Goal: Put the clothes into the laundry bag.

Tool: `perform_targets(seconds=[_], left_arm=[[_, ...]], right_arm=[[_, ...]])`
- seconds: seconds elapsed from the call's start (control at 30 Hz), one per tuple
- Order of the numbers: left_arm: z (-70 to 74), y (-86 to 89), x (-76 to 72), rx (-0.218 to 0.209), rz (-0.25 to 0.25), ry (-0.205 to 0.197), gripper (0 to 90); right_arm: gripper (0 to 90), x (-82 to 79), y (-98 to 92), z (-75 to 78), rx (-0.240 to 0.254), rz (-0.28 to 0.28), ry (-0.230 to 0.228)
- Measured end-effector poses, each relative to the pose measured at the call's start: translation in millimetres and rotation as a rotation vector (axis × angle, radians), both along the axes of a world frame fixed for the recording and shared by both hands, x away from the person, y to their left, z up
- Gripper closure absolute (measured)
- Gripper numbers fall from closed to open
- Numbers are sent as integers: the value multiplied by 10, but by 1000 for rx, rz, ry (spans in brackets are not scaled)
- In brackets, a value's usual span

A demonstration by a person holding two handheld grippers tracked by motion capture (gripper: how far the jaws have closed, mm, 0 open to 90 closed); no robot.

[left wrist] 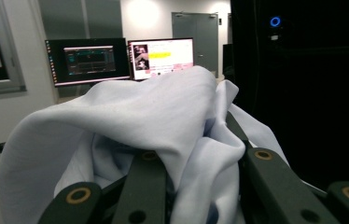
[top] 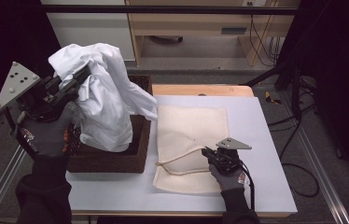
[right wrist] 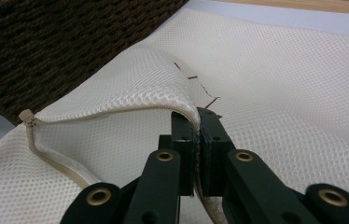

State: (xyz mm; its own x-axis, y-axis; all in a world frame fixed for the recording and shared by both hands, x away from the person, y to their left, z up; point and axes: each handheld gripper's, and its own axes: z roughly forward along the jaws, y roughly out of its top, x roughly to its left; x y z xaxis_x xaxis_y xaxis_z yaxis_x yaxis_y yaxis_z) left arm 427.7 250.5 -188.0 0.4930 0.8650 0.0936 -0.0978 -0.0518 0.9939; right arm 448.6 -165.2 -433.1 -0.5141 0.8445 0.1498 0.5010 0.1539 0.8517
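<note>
My left gripper (top: 83,74) is raised at the left, shut on a white cloth (top: 105,98). The cloth hangs in folds down into a dark brown woven basket (top: 112,161). In the left gripper view the cloth (left wrist: 154,107) drapes over both jaws of the left gripper (left wrist: 200,158) and hides their tips. A cream mesh bag (top: 191,130) lies flat on the white table (top: 256,140), right of the basket. My right gripper (top: 205,151) is low, shut on the bag's zipped edge. Seen from the right gripper (right wrist: 197,126), the bag's (right wrist: 280,84) upper layer is lifted, and the zipper (right wrist: 46,149) curves left.
A wooden board (top: 200,89) lies along the table's back edge. The basket (right wrist: 60,42) stands close behind the bag's opening. Cables (top: 298,172) trail on the floor at the right. Two lit monitors (left wrist: 121,58) stand far behind the cloth.
</note>
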Motion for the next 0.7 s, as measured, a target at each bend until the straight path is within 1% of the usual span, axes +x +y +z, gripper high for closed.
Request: perform_targets(seconds=[0.03, 0.1, 0.2, 0.3, 0.37, 0.43, 0.47, 0.53, 0.6, 0.7], left_arm=[[21, -38, -31, 4, -13, -15, 751], [37, -87, -77, 0, -43, -12, 750], [54, -175, -142, 10, -80, -17, 751], [66, -311, -223, 20, -128, -19, 751], [69, -381, -261, 32, -150, -22, 750], [65, -449, -293, 34, -174, -17, 750], [52, -514, -321, 40, -196, -13, 750], [33, -570, -343, 44, -216, -5, 750], [5, -636, -365, 52, -238, 3, 750], [-40, -742, -405, 56, -285, 23, 750]], right_arm=[[868, 2, -2, -1, 0, -1, 0], [868, 3, -3, -1, 1, -4, -2], [868, 8, -9, 1, 11, -7, -1], [870, 19, -21, 0, 13, -12, 0], [870, 27, -34, -1, 20, -16, 3], [870, 34, -49, -3, 21, -17, 1], [870, 36, -58, -2, 22, -19, 0], [870, 43, -78, 2, 35, -25, 0], [870, 55, -96, 1, 36, -25, -1], [870, 76, -113, -5, 43, -29, 2]])
